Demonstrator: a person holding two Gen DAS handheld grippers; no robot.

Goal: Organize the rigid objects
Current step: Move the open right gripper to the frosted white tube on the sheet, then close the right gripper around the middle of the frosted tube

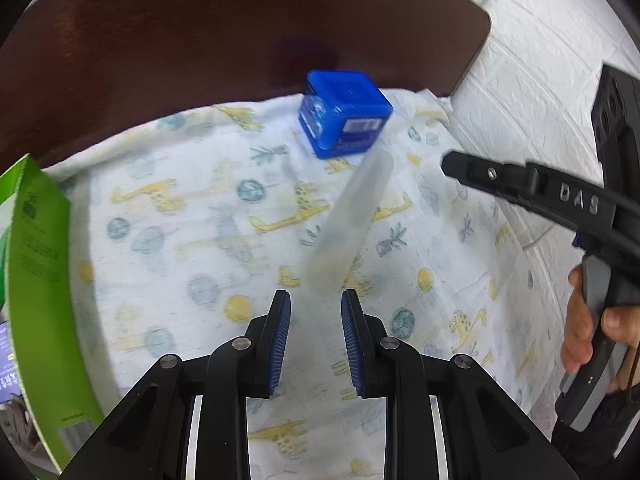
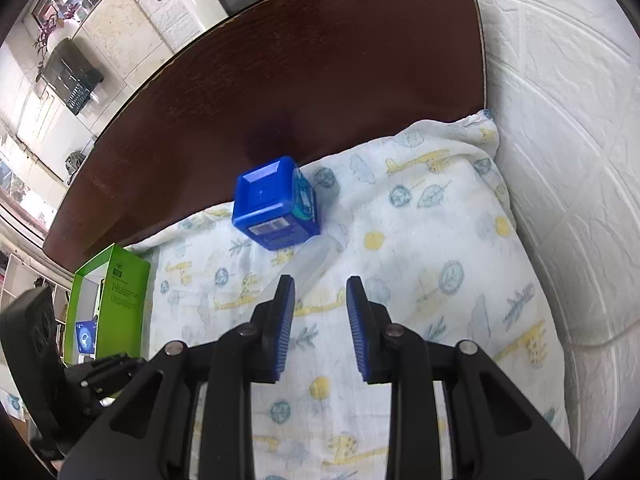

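Hovering over the giraffe-print cloth (image 1: 180,240), both hand-held grippers, left (image 1: 316,304) and right (image 2: 320,290), stand released and empty; frosted tube (image 1: 348,220) lies beside blue box (image 1: 344,114).

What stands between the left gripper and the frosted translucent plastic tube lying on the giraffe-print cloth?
Nothing visible. The left gripper, jaws apart and empty, is just short of the near end of the frosted translucent plastic tube; only bare giraffe-print cloth lies between. The blue plastic cube box stands beyond the tube's far end.

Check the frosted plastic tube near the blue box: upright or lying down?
Lying down. The frosted tube rests lengthwise on the giraffe-print cloth, its far end by the blue box. Neither tool touches it.
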